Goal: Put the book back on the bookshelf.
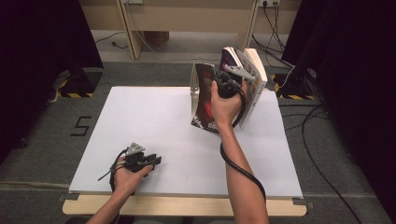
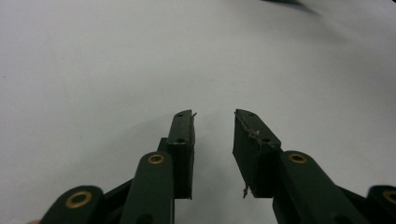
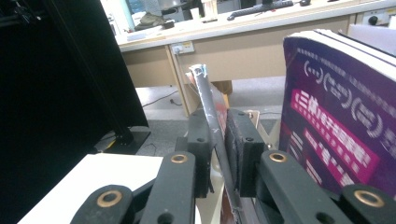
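Observation:
A dark glossy book point(image 1: 201, 100) stands on its edge at the back right of the white table top point(image 1: 149, 121), with its cover swung out. My right gripper point(image 1: 216, 77) reaches it from above. In the right gripper view the thin cover edge point(image 3: 205, 88) runs slanted between the pads of the right gripper point(image 3: 217, 119), which stand slightly apart from it, so the gripper is open. A thicker book with a purple cover point(image 3: 336, 121) stands upright just to the right point(image 1: 254, 84). The left gripper point(image 1: 155, 161) rests near the table's front left, open and empty point(image 2: 214, 116).
Black curtains point(image 1: 42, 42) hang at both sides. Behind the table stand a wooden desk's legs point(image 1: 130, 32), and cables point(image 1: 322, 154) lie on the floor at the right. A figure 5 point(image 1: 81, 126) is marked on the floor at the left.

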`<state>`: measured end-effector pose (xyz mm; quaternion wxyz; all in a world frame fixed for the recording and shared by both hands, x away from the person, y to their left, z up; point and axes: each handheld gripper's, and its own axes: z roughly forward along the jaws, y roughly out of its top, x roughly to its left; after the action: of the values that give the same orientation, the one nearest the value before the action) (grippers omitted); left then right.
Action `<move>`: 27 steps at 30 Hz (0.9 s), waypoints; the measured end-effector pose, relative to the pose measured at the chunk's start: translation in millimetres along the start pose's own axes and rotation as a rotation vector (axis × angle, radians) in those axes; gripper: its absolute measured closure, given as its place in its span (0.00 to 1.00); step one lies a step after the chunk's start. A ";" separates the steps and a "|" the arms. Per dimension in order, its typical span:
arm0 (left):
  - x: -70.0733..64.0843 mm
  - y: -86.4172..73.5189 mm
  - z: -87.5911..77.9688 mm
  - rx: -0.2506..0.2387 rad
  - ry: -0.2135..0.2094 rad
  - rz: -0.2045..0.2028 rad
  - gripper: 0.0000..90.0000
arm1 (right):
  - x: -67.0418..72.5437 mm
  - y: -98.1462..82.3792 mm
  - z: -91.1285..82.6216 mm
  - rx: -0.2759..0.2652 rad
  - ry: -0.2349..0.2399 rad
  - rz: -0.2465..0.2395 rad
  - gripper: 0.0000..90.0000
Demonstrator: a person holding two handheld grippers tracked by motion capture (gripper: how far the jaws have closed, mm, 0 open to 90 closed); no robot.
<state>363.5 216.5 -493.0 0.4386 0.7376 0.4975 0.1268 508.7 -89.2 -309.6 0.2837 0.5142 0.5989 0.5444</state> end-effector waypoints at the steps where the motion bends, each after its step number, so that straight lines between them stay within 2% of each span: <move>1: 0.1 0.0 0.1 0.000 0.000 0.000 0.75 | 0.3 -2.0 -2.2 0.002 -0.004 0.000 0.89; 9: -0.9 0.2 -0.4 0.005 0.000 0.004 0.75 | -1.1 -14.2 -16.0 0.014 -0.025 -0.022 0.87; 15: -1.0 0.5 -0.9 0.004 0.001 0.006 0.75 | -2.6 -16.2 -22.0 0.027 -0.028 -0.031 0.86; 27: -0.2 0.8 -0.5 0.000 -0.005 0.005 0.74 | -5.3 -9.4 -11.9 0.086 -0.020 -0.043 0.83</move>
<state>363.6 216.5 -492.0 0.4395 0.7391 0.4947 0.1260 496.7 -97.3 -316.6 0.2793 0.5183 0.6297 0.5068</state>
